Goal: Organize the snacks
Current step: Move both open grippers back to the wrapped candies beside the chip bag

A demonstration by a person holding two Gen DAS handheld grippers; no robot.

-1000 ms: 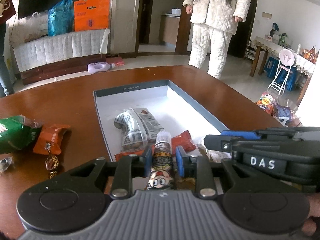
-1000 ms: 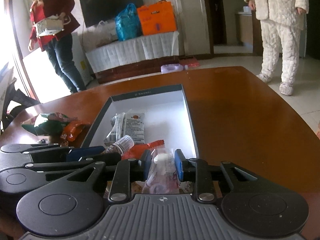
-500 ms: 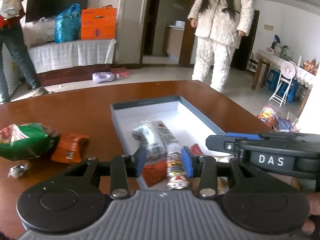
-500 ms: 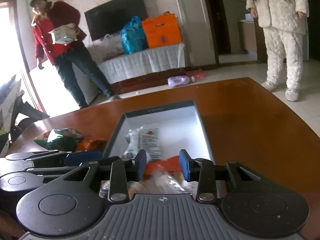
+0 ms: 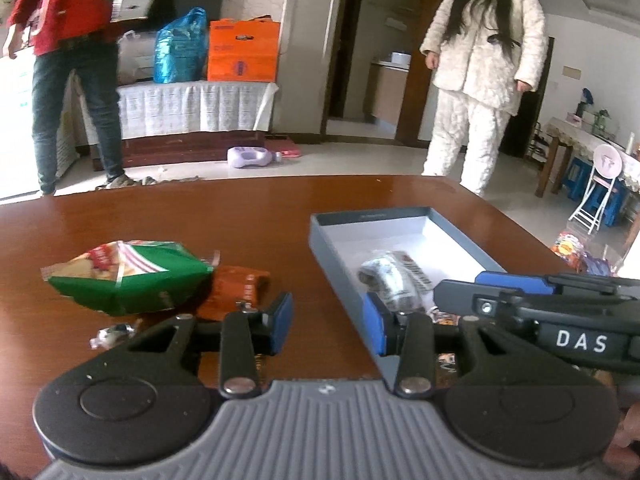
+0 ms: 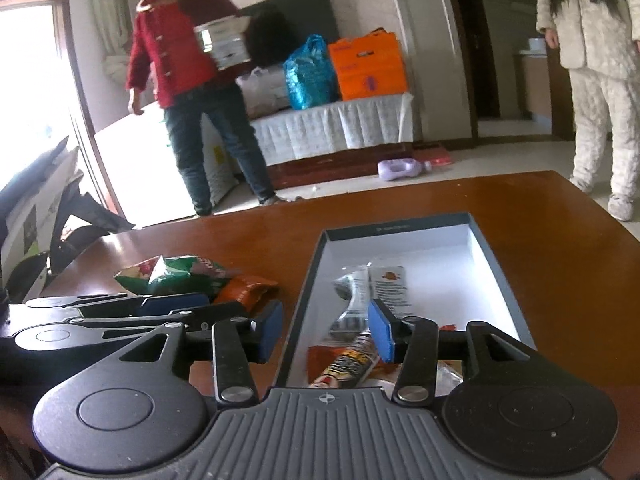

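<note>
Both the left tool [image 5: 328, 326] and right tool [image 6: 326, 330] gape wide, empty. Several snacks lie in the box [image 6: 486, 258]; the green bag [image 5: 128, 276] and orange packet [image 5: 240, 290] remain on the counter [image 5: 240, 220].

Right tongs [image 6: 326, 330] spread wide, nothing between the blue pads [image 6: 380, 334], hovering over near end of the shallow grey cardboard box w/ white inside [image 6: 494, 264] on the brown wooden tabletop [image 6: 560, 216]. In the box: clear printed snack packet [image 6: 370, 288] and small printed bottle [image 6: 352, 358] lying on its side. Left of box: green crinkly snack bag [image 6: 176, 272] touching an orange pouch [image 6: 248, 288]. Left tongs [image 6: 176, 302] just beside, low at left.
</note>
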